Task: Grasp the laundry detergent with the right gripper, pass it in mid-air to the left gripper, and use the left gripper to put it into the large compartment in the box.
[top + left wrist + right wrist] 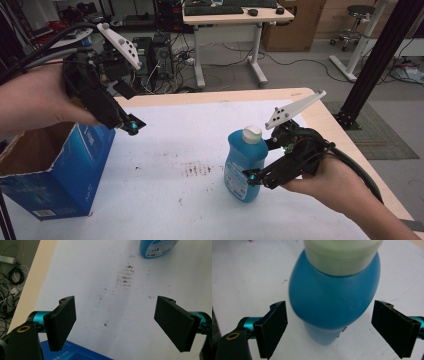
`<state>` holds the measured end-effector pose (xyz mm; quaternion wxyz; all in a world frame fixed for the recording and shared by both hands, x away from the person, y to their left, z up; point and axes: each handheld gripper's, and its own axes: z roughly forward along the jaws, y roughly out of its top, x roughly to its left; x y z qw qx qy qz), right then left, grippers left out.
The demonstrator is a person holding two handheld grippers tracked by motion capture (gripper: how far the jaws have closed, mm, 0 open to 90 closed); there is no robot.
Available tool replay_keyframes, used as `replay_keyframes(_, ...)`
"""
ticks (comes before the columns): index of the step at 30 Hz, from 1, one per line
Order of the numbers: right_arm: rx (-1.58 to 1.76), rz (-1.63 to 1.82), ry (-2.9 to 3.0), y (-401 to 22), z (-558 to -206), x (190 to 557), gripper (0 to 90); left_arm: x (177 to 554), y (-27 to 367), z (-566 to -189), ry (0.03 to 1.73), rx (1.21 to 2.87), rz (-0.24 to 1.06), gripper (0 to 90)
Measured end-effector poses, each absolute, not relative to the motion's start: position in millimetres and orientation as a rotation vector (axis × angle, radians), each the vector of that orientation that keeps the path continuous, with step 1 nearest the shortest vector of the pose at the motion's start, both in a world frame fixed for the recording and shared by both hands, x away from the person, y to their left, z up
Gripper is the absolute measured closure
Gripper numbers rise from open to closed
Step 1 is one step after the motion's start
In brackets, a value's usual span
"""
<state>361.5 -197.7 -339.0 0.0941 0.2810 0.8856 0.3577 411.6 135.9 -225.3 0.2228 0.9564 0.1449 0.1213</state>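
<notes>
A blue bottle (243, 167) with a pale cap (252, 134) stands upright on the white table top (175, 195), right of centre. My right gripper (257, 177) is open at the bottle's right side. In the right gripper view the bottle (334, 300) stands between the spread jaws and touches neither; the gripper (337, 330) looks down on its cap (342, 252). My left gripper (131, 125) hangs open in the air over the right edge of a blue cardboard box (55, 175). In the left gripper view the gripper (120, 325) holds nothing, and the bottle's base (157, 248) shows far off.
The blue box stands open at the table's left front, and its corner (72, 353) shows below my left jaws. Brown smudges (197, 169) mark the table centre. Behind the table are a desk (235, 20), cables on the floor (165, 65) and a black frame post (380, 60) at right.
</notes>
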Motion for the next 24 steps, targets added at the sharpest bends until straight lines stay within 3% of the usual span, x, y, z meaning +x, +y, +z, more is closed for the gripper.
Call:
replay_keyframes(21,0.854,1.06,2.592,-183,-356,363,12.9,411,137,-225,0.411,2.639,0.342,18.0)
replay_keyframes(24,0.863,1.079,2.591,-183,-355,363,18.3,411,137,-225,0.408,2.639,0.346,17.9)
